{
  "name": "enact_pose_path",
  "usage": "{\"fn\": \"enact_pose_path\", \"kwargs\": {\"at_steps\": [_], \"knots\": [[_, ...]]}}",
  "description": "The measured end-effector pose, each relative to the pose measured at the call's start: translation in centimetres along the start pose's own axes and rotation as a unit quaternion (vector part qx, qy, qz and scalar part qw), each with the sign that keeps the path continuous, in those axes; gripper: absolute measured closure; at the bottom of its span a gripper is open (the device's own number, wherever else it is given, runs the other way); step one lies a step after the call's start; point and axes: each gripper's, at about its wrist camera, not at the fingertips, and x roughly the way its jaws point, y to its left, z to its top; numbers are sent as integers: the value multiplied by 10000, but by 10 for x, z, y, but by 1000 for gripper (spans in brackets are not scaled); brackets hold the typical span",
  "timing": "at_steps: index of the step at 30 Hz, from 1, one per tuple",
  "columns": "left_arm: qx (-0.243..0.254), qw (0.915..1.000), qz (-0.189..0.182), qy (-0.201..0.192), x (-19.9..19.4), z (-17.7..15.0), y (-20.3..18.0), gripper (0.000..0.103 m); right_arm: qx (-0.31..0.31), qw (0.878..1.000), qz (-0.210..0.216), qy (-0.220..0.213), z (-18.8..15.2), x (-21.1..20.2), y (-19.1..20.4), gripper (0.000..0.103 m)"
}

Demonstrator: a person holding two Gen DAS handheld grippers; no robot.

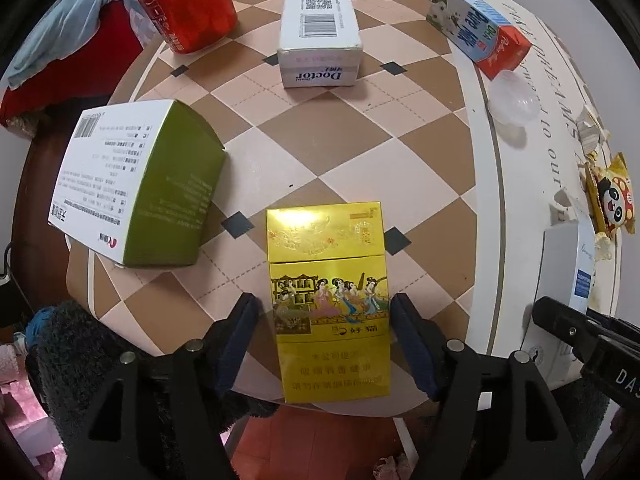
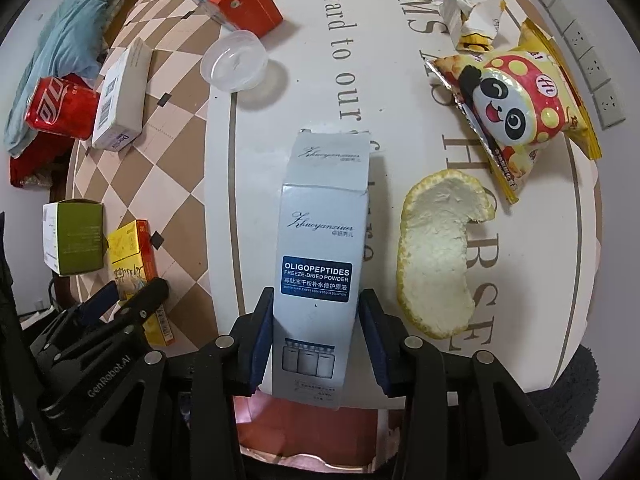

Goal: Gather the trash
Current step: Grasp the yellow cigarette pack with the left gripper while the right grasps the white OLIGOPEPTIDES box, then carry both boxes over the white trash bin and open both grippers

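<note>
On the round table (image 2: 304,92), the right gripper (image 2: 316,340) holds a pale blue carton (image 2: 320,248) between its pads, beside an orange peel (image 2: 436,256). At the near edge the left gripper (image 1: 326,336) straddles a yellow cigarette pack (image 1: 328,280); whether the pads press it, I cannot tell.

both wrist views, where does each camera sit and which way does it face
Left wrist: on the left tool, looking down at the yellow cigarette pack between its fingers; the right tool shows at the right edge.
Right wrist: on the right tool, looking down at the grey powder box; the left tool shows lower left.
Shared: cola can, green box, table.
</note>
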Motion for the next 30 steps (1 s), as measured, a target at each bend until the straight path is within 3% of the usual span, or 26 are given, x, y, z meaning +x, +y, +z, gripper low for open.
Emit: {"fn": "enact_pose_path", "kwargs": {"at_steps": [4, 8, 15, 23, 30], "knots": [[106, 9999, -16, -101, -4, -1, -10, 50, 80, 9998, -83, -134, -3, -1, 1, 60], [165, 9997, -57, -149, -10, 0, -19, 50, 130, 9996, -120, -216, -7, -3, 4, 62], [240, 9964, -198, -785, -67, -7, -15, 50, 118, 9977, 120, -652, -14, -40, 10, 63], [32, 9843, -298, -1742, -132, 4, 45, 50, -177, 9912, 336, -1270, -2, -105, 43, 63], [-339, 9739, -190, -2237, -178, 19, 122, 50, -719, 9823, 557, -1640, 22, -142, 120, 63]]}}
